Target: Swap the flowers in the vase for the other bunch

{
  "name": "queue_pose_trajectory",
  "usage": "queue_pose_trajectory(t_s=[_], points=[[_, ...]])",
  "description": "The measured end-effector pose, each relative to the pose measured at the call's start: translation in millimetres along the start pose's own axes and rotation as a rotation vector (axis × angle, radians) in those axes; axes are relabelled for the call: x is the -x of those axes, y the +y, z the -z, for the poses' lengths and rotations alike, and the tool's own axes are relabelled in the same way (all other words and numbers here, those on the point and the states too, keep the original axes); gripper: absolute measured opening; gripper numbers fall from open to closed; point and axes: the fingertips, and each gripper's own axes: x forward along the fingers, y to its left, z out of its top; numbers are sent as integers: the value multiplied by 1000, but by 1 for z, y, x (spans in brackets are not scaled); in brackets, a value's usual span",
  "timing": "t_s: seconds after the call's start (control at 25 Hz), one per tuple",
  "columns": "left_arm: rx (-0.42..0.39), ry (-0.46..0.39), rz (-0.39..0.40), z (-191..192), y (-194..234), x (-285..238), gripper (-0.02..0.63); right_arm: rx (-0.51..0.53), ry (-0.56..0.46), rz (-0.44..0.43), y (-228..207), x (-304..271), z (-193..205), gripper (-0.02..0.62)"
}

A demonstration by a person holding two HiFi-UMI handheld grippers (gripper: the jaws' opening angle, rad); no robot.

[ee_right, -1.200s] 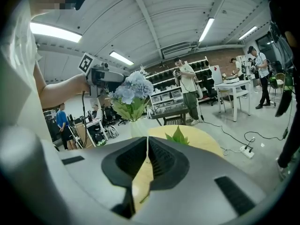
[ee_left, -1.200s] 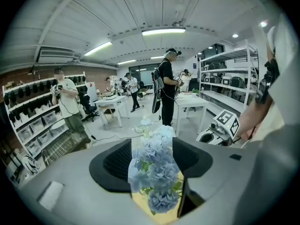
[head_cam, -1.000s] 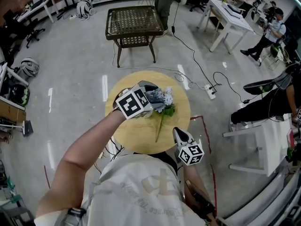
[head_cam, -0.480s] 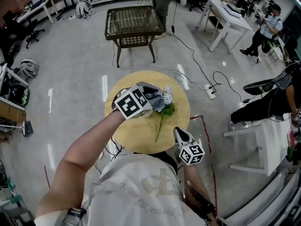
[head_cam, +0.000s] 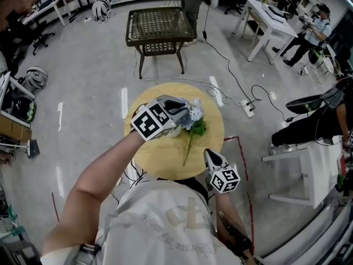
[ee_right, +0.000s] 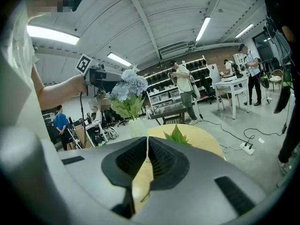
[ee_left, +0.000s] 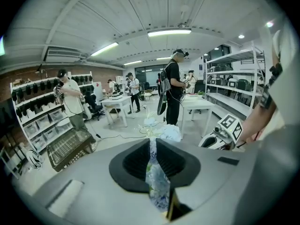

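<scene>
On the round wooden table [head_cam: 157, 162] stands a pale vase [ee_right: 136, 127] holding light blue flowers [head_cam: 191, 112]. My left gripper [head_cam: 179, 112] reaches into them from the left. Its jaws have just been closing, and blue petals [ee_left: 154, 175] are now pinched between the pads. A second bunch lies flat on the table, its green stem [head_cam: 188, 148] pointing toward me and its leaves [ee_right: 177, 135] showing in the right gripper view. My right gripper [head_cam: 212, 160] hovers at the table's near edge, shut with nothing in it.
A dark wicker side table [head_cam: 160, 26] stands beyond the round one. Cables and a power strip [head_cam: 245, 105] lie on the floor to the right. White desks [head_cam: 270, 18] and several people fill the background.
The left gripper has shifted only slightly over the flowers in the vase. The right gripper has stayed where it was.
</scene>
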Motion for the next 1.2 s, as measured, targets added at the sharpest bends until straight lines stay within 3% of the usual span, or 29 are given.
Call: queue_pose_trajectory(t_s=[0.6, 1.2], points=[[-5, -65, -35, -32, 6, 31, 42, -24, 7, 1, 0, 5, 7, 11], [63, -197, -72, -62, 28, 94, 41, -13, 3, 4, 1, 11, 3, 11]])
